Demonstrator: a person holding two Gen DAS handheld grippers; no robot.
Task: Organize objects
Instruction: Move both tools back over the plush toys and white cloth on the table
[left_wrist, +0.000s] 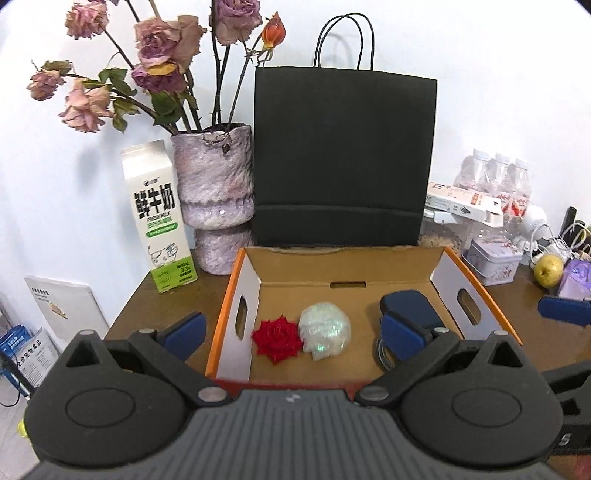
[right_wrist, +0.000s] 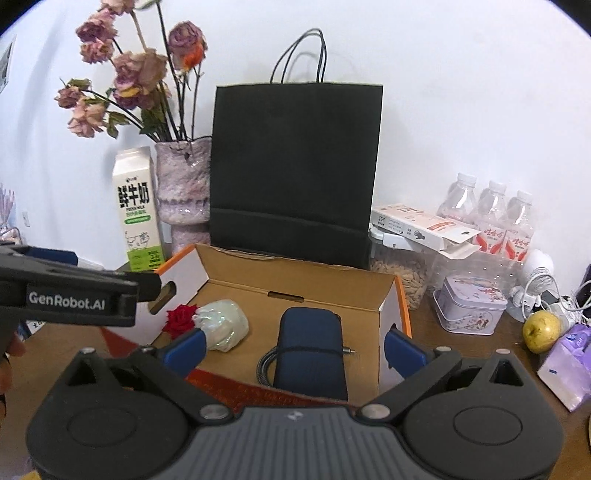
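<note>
An open cardboard box (left_wrist: 347, 269) with orange edges stands on the brown table. Inside it lie a red fabric rose (left_wrist: 276, 336), a pearly white wrapped ball (left_wrist: 324, 329) and a dark blue pouch (right_wrist: 311, 350) with a coiled cable under it. My left gripper (left_wrist: 293, 334) is open, its blue pads wide apart, nothing between them, hovering in front of the box's near wall. My right gripper (right_wrist: 293, 349) is likewise open and empty, above the box's near right part, the pouch lying beyond it. The left gripper's body (right_wrist: 74, 295) shows at the right wrist view's left edge.
Behind the box stand a black paper bag (left_wrist: 343, 158), a purple vase of dried roses (left_wrist: 216, 199) and a milk carton (left_wrist: 159, 218). To the right sit water bottles (right_wrist: 487, 218), a white carton (right_wrist: 417, 221), a small tin (right_wrist: 469, 310), a yellow pear (right_wrist: 541, 330) and cables.
</note>
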